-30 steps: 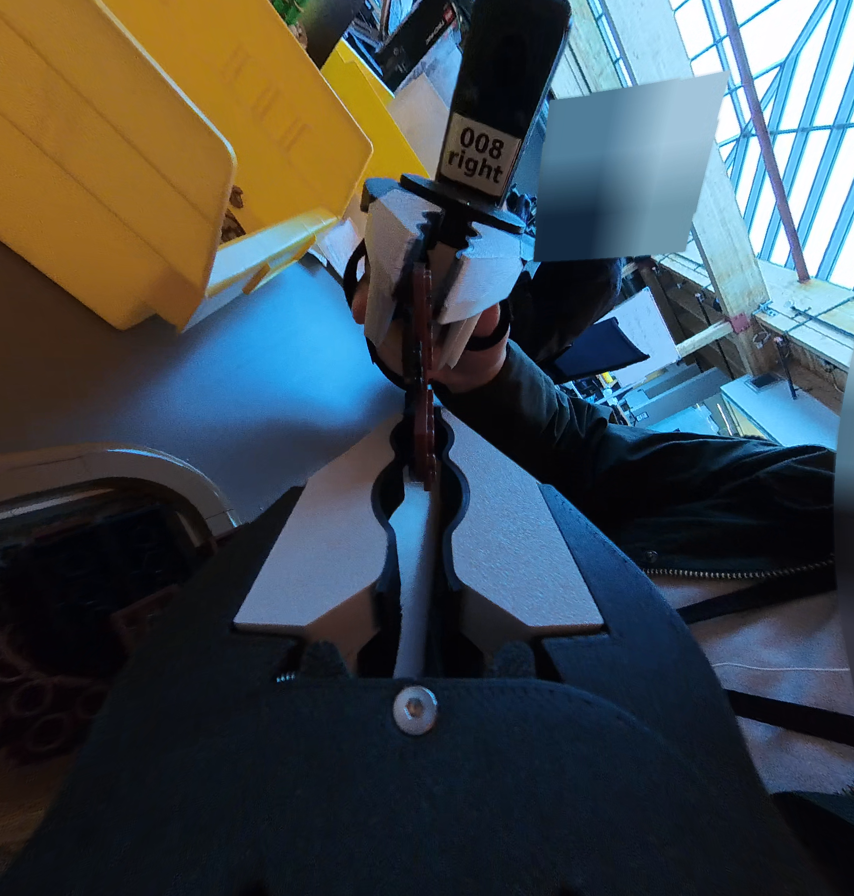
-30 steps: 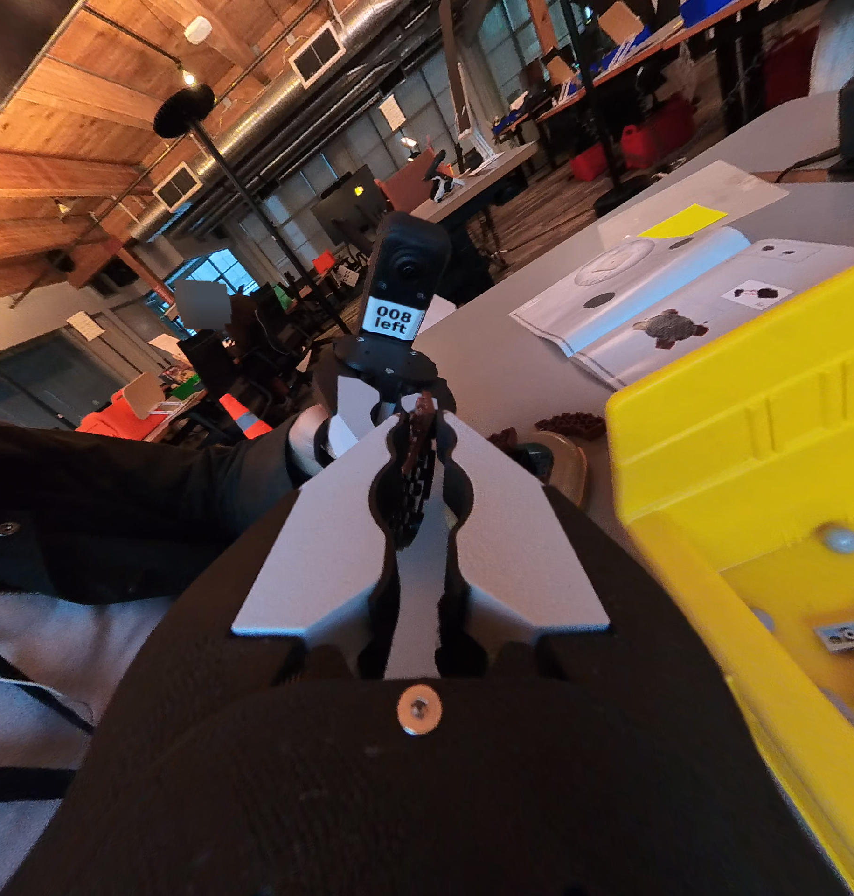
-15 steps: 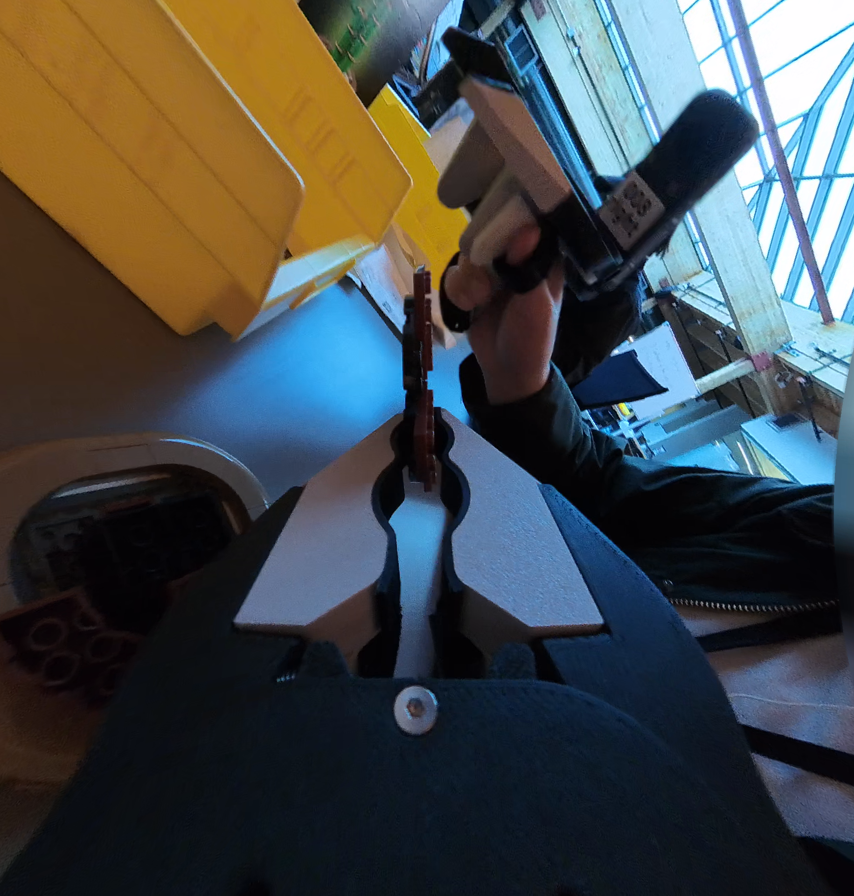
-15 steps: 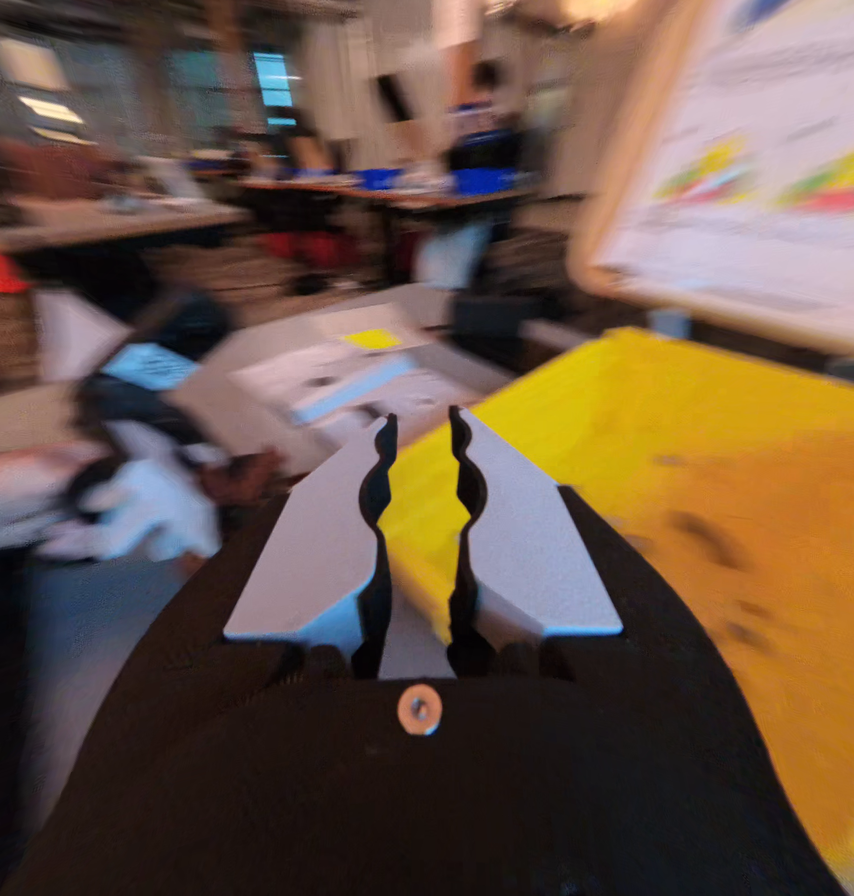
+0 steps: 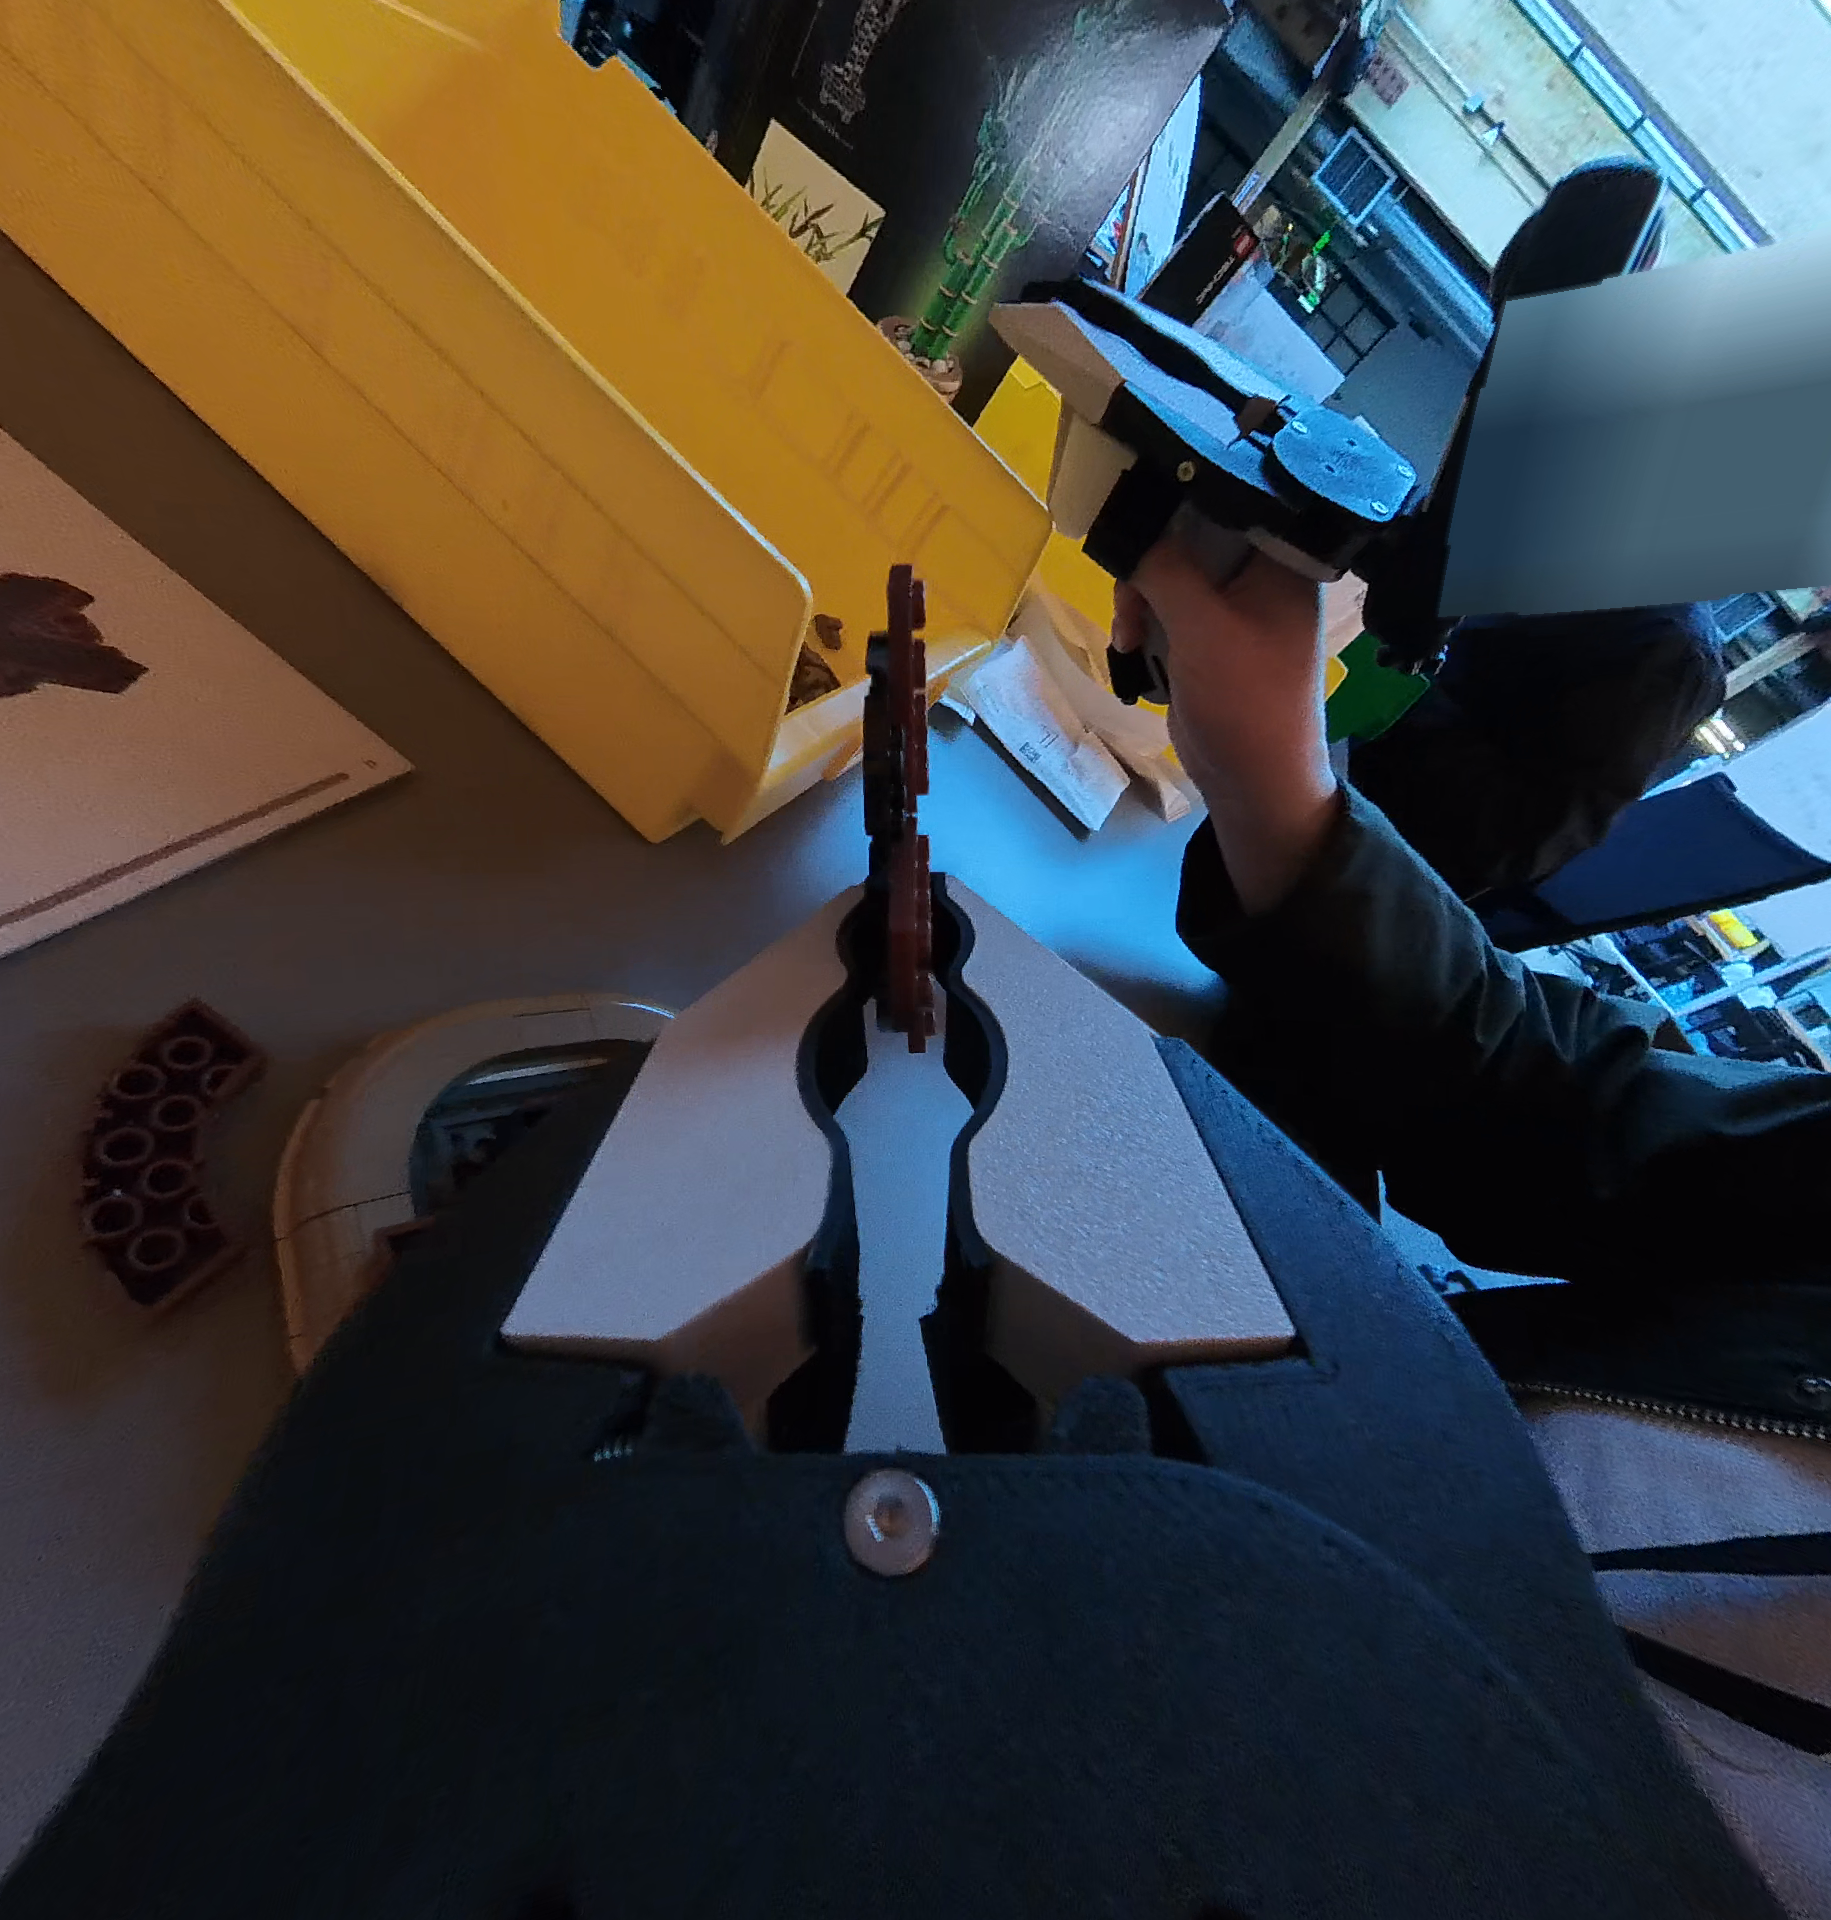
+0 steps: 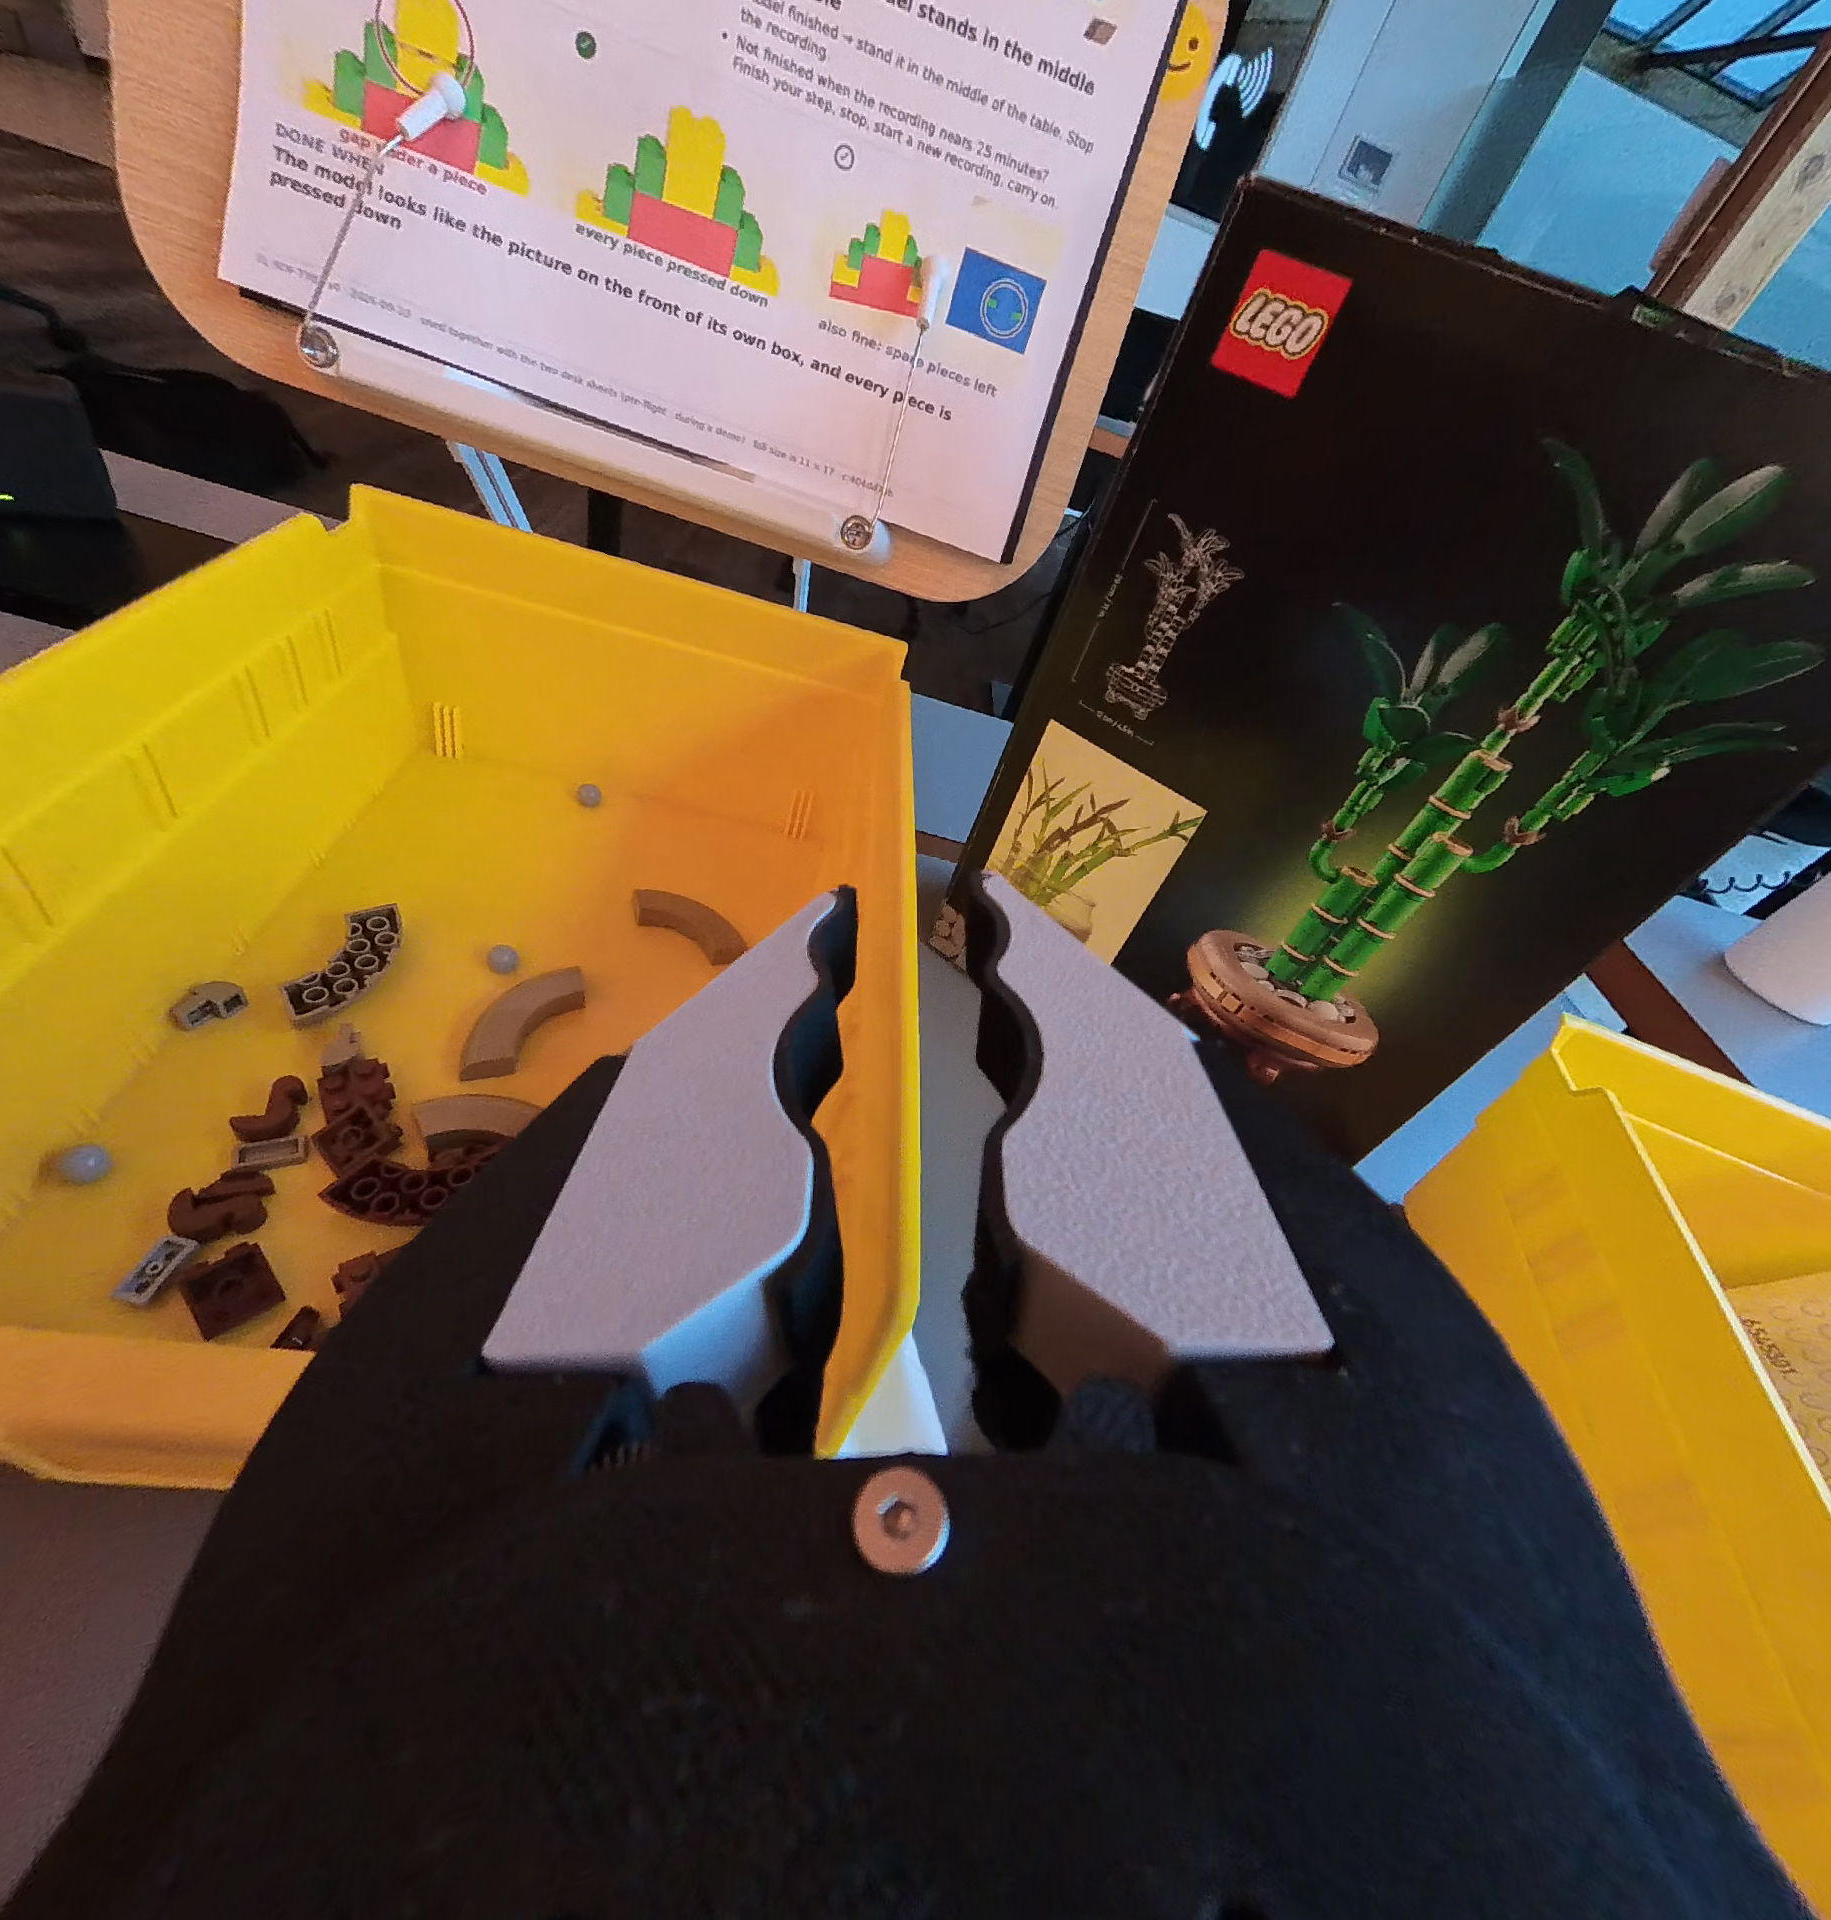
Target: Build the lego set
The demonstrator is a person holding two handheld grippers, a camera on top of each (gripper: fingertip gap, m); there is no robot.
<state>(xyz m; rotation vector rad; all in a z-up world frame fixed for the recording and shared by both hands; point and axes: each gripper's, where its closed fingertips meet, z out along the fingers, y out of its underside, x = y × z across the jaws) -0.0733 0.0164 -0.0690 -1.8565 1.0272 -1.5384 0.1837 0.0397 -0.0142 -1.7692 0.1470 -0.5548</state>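
Between the left gripper's (image 5: pixel 898 940) closed fingers (image 5: pixel 729 1143) sits the lower edge of a thin brown plate assembly (image 5: pixel 895 769), held edge-on and standing up clear of the worktop (image 5: pixel 537 894). It looks light and stiff, but I judge it to be several plates pressed together, so the seams could pop under twisting or a squeeze across the flat; the narrow edge grip suits it, low and near the joined part. Just beside it on the worktop lie a curved brown brick (image 5: pixel 158 1148), studs down, and a round tan base (image 5: pixel 371 1122), partly hidden. Farther off, the right gripper (image 6: pixel 916 925) hangs over the near wall of the yellow bin (image 6: pixel 869 727), fingers (image 6: pixel 682 1153) parted a little and empty. Loose pieces (image 6: pixel 360 1153) inside are small, hard and smooth, likely to skate; take one across its flat sides. Behind stands the set box (image 6: pixel 1462 727).
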